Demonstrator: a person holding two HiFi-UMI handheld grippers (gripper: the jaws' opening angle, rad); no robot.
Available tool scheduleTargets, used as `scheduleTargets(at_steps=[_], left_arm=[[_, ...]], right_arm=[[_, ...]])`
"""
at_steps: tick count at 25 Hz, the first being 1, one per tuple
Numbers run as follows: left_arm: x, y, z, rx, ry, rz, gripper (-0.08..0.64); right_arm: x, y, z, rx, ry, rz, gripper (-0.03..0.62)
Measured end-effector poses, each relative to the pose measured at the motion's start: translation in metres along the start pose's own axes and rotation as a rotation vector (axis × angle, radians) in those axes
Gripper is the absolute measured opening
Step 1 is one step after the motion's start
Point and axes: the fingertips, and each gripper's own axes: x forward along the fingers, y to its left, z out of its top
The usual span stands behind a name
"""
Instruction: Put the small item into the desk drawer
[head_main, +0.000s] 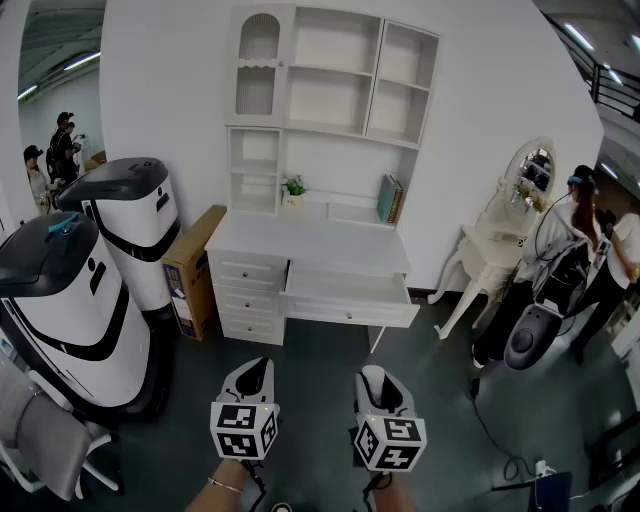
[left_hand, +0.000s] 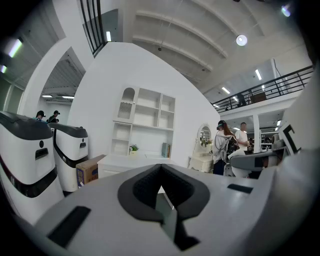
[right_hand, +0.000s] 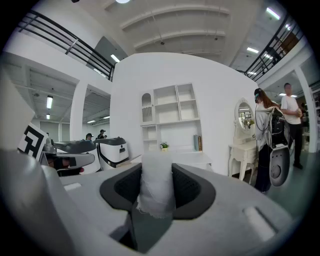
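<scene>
— Where is the roll seen?
— It is gripped upright between the fingers of the right gripper, which are spread wide by it. It is white, and frayed threads are seen at its lower edge.
— And the left gripper?
— Its fingers are brought together, and nothing is seen between them.
— How is the drawer found?
— It is pulled out from under the top of the white counter. Both grippers are held side by side over the dark floor, well apart from the drawer, so the roll is well short of it.
</scene>
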Motion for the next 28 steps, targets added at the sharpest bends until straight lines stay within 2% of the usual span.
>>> scheduleTargets(at_steps=[8, 14, 28], left_arm=[[0.002, 0.002, -0.007, -0.004, 0.010, 0.000, -0.002], [0.005, 0.013, -0.010, -0.002, 0.020, -0.004, -0.002], [0.047, 0.035, -0.021, -0.008, 0.047, -0.027, -0.003]], right_arm=[[0.004, 0.000, -0.006, 0.002, 0.004, -0.006, 0.166], [0.014, 0.013, -0.003, 0.051, -0.023, 0.039, 0.166], [0.051, 0.001, -0.014, 0.059, 0.008, -0.018, 0.166]])
